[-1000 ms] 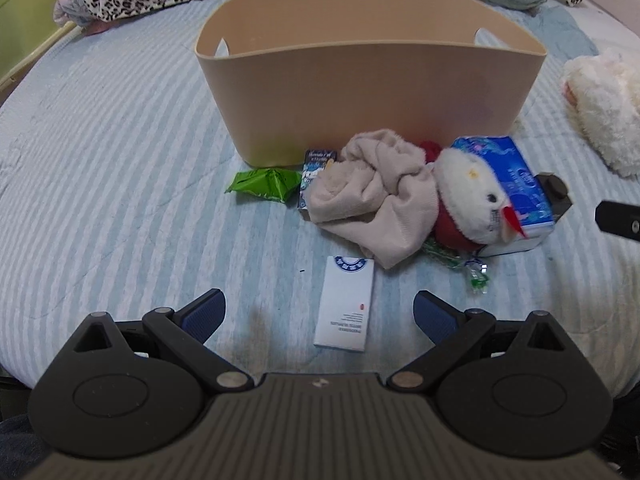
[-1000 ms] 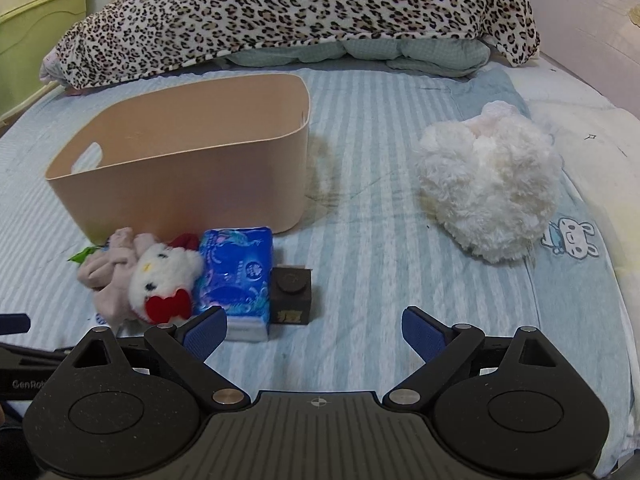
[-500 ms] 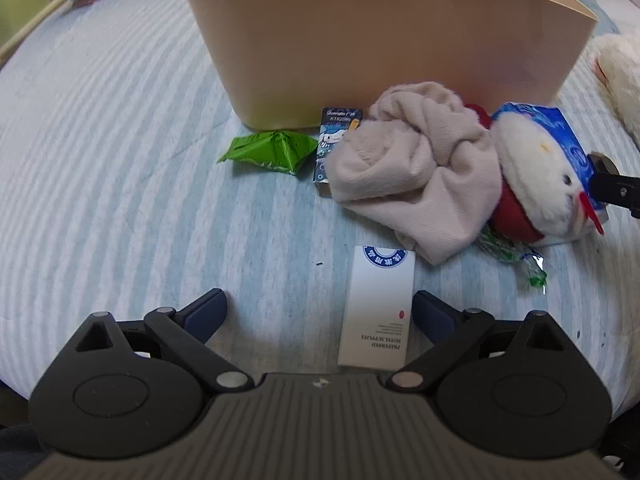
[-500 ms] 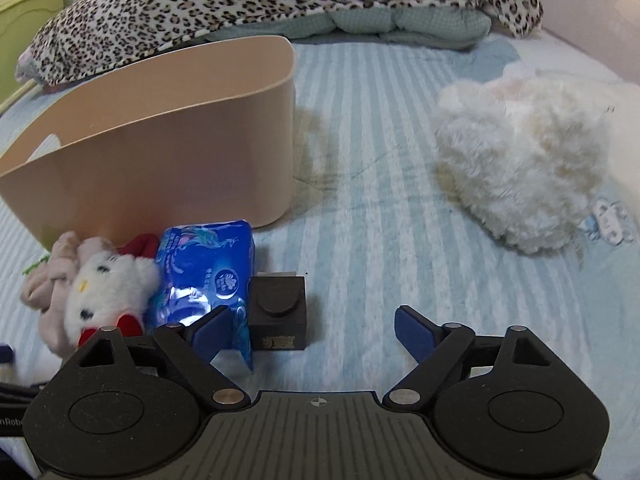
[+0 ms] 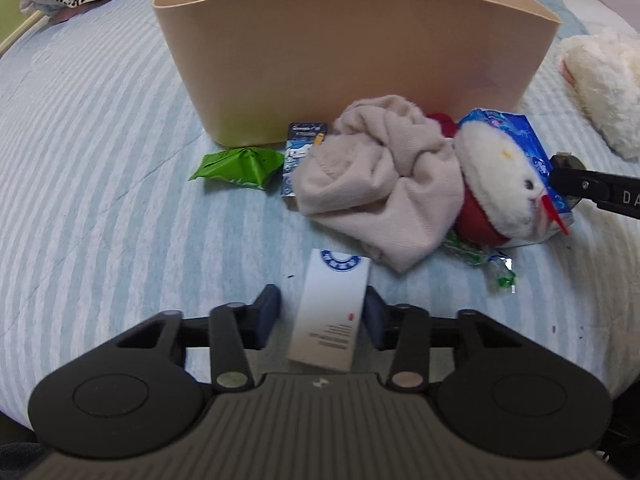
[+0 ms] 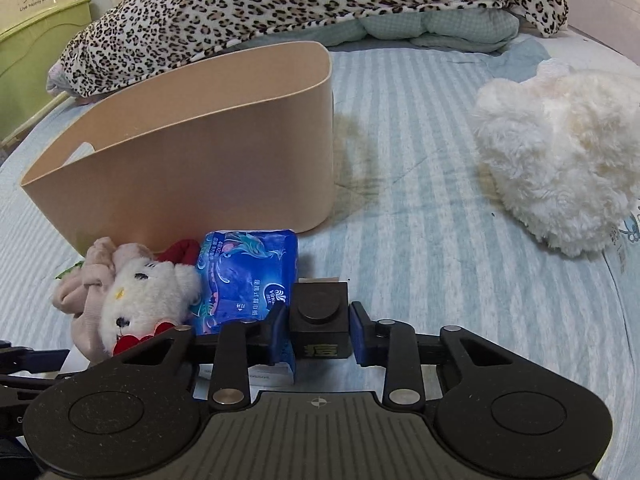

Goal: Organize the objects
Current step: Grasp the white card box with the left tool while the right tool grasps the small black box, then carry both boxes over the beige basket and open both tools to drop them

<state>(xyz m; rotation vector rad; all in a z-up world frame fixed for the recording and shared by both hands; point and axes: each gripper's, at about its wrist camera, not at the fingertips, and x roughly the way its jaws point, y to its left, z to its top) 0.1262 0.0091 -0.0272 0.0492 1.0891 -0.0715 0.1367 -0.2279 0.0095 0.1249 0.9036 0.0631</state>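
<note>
A beige tub (image 5: 352, 68) stands on the striped bed; it also shows in the right wrist view (image 6: 208, 160). In front of it lie a pink cloth (image 5: 372, 176), a white plush cat (image 5: 500, 184), a blue tissue pack (image 6: 248, 276), a green packet (image 5: 236, 164) and a small carton (image 5: 304, 148). My left gripper (image 5: 322, 314) has its jaws around a white box (image 5: 332, 312); the right pad touches it, with a gap at the left pad. My right gripper (image 6: 318, 330) is shut on a small black box (image 6: 320, 320).
A fluffy white plush (image 6: 560, 156) lies on the bed to the right. A leopard-print blanket (image 6: 312, 4) is heaped at the far end. A crumpled green wrapper (image 5: 480, 260) lies near the plush cat. My right gripper's finger (image 5: 592, 188) reaches in from the right.
Both grippers moved forward and down and narrowed their jaws. The left now straddles the white box; the right closed on the black box.
</note>
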